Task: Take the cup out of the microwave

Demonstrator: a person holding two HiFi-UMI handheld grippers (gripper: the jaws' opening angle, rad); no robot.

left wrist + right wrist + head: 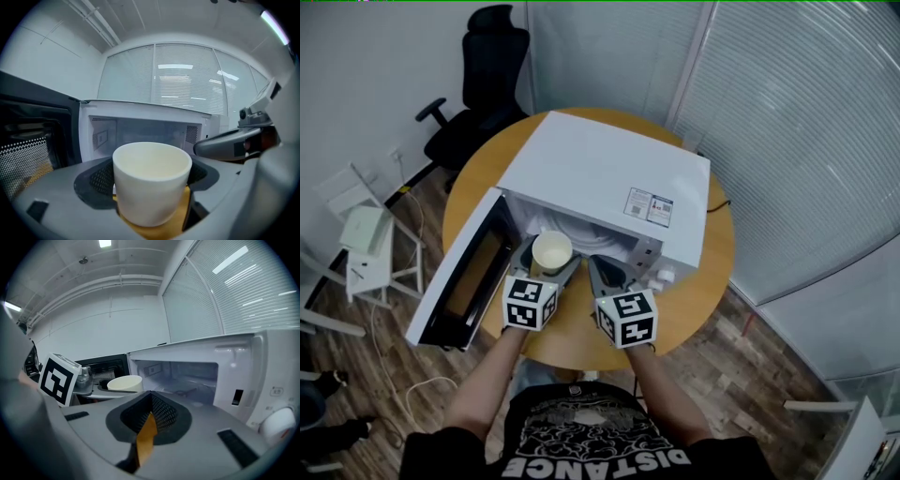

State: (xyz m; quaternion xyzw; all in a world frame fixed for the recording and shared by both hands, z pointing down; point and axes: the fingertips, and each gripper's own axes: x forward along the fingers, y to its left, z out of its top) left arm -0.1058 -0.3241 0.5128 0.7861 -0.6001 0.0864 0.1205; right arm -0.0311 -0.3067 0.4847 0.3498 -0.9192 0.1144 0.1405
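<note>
A cream-white cup sits between the jaws of my left gripper, just in front of the open white microwave. In the left gripper view the cup fills the gap between both jaws, which are shut on it, above the wooden table. The empty microwave cavity lies behind it. My right gripper hangs beside it to the right, shut with nothing in it. From the right gripper view, the cup shows to the left of the cavity.
The microwave door swings open to the left, past the round wooden table's edge. A black office chair stands behind the table and white stools to the left. Glass walls with blinds run along the right.
</note>
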